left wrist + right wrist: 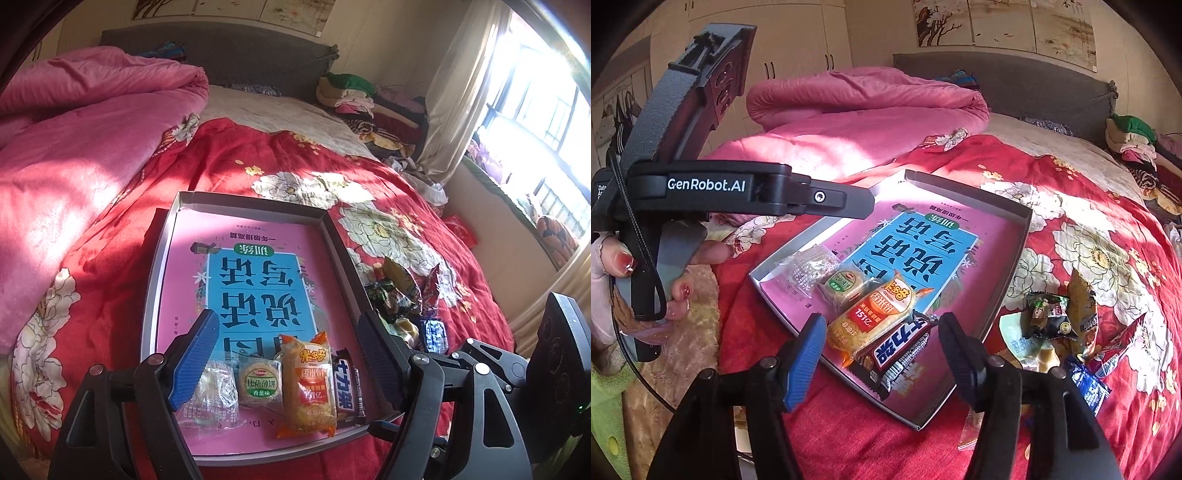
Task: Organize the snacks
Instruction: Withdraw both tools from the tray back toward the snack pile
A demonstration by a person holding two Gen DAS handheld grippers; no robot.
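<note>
A shallow grey box (255, 205) lined with a pink and blue book cover lies on the red flowered bedspread; it also shows in the right wrist view (1027, 218). A row of snacks lies at its near end: a clear packet (214, 395), a green biscuit pack (258, 380), an orange rice cracker pack (308, 387) and a brown Snickers bar (345, 391). My left gripper (291, 358) is open and empty above this row. My right gripper (882, 350) is open and empty over the Snickers bar (897, 350). Loose snacks (1052, 321) lie on the bedspread right of the box.
A pink quilt (85, 122) is heaped at the left of the bed. Folded clothes (358, 99) are stacked by the headboard. A window sill (517, 192) runs along the right. The left gripper's body (738, 192) and the hand holding it fill the right view's left side.
</note>
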